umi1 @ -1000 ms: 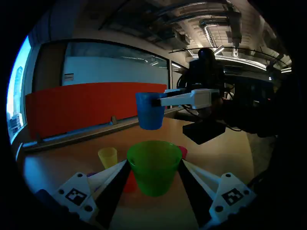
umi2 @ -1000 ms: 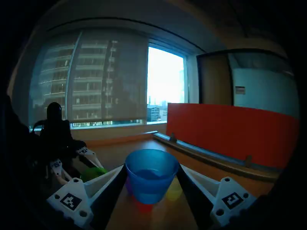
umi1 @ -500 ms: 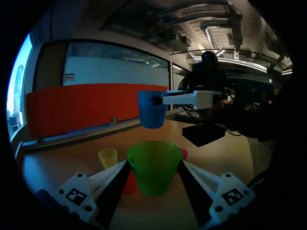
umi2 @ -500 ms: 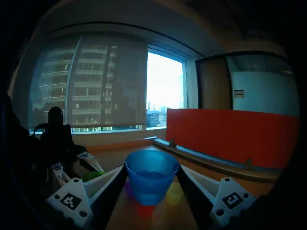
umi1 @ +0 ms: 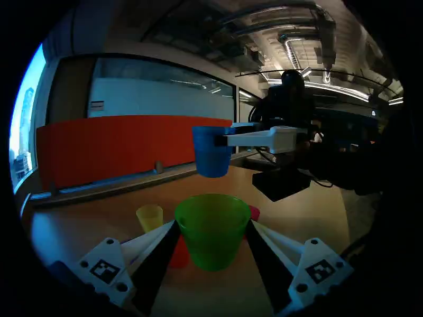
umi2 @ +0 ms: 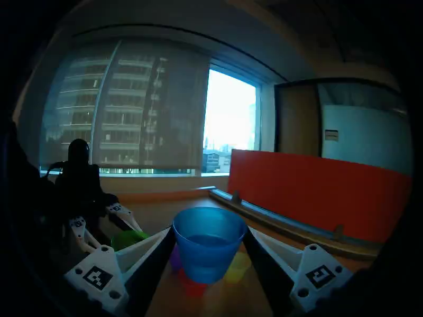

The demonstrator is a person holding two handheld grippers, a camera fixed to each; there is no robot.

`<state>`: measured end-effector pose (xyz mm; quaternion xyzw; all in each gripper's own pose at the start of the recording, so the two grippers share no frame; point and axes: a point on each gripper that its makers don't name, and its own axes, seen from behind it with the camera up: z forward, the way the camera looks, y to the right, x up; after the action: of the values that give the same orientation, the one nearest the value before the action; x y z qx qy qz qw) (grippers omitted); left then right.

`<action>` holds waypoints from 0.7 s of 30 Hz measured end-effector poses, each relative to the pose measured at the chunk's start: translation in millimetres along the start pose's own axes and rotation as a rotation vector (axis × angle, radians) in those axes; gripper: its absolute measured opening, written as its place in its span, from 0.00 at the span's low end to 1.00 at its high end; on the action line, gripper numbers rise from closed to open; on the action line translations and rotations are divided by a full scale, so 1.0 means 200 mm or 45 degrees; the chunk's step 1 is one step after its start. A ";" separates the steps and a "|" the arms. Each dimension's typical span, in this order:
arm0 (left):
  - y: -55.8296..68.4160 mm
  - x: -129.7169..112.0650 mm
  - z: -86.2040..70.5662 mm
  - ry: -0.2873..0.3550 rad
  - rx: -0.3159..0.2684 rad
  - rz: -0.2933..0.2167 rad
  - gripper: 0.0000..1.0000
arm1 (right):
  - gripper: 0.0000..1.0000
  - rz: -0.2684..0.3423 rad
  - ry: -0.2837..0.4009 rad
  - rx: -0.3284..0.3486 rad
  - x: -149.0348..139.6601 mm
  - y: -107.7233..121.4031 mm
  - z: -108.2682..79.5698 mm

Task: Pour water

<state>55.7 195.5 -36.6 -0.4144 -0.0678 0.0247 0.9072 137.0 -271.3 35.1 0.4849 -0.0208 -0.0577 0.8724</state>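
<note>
My left gripper [umi1: 211, 238] is shut on a green cup [umi1: 212, 229], held upright above the wooden table [umi1: 317, 211]. Farther off in the left gripper view, the right gripper [umi1: 224, 140] holds a blue cup [umi1: 210, 150] in the air, above and beyond the green one. In the right gripper view, my right gripper [umi2: 209, 248] is shut on that blue cup [umi2: 209, 249], upright, with water inside. The left gripper [umi2: 113, 222] and the green cup [umi2: 127, 239] sit at the lower left there, lower than the blue cup.
A yellow cup [umi1: 149, 217], a red cup [umi1: 180, 252] and a pink cup [umi1: 254, 212] stand on the table below. A red partition [umi1: 116, 145] runs along the table's far side. A black stand [umi1: 280, 182] sits under the right hand.
The blue cup and right gripper have drifted slightly right and up in the left gripper view. The green cup has stayed in place.
</note>
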 end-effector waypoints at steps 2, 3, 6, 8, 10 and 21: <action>0.00 0.00 0.00 0.001 -0.002 -0.001 0.85 | 0.91 -0.008 -0.004 0.000 0.00 0.00 0.00; 0.00 0.00 0.00 0.002 -0.003 -0.002 0.85 | 0.91 -0.012 -0.006 0.000 0.00 0.00 0.00; 0.00 0.00 0.00 0.002 -0.005 -0.002 0.85 | 0.91 -0.028 -0.015 0.001 -0.01 0.00 -0.01; 0.01 0.00 0.00 0.002 -0.007 -0.003 0.85 | 0.91 -0.036 -0.024 0.002 -0.01 0.00 -0.01; 0.01 0.00 0.00 0.001 -0.010 -0.003 0.85 | 0.91 -0.046 -0.033 0.004 -0.01 0.00 -0.02; 0.02 -0.01 0.01 -0.003 -0.019 -0.003 0.85 | 0.91 -0.103 -0.062 0.024 -0.01 -0.01 -0.03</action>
<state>53.3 199.4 -37.9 -0.4210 -0.0694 0.0235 0.9041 134.7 -266.1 30.5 0.4919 -0.0228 -0.1044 0.8641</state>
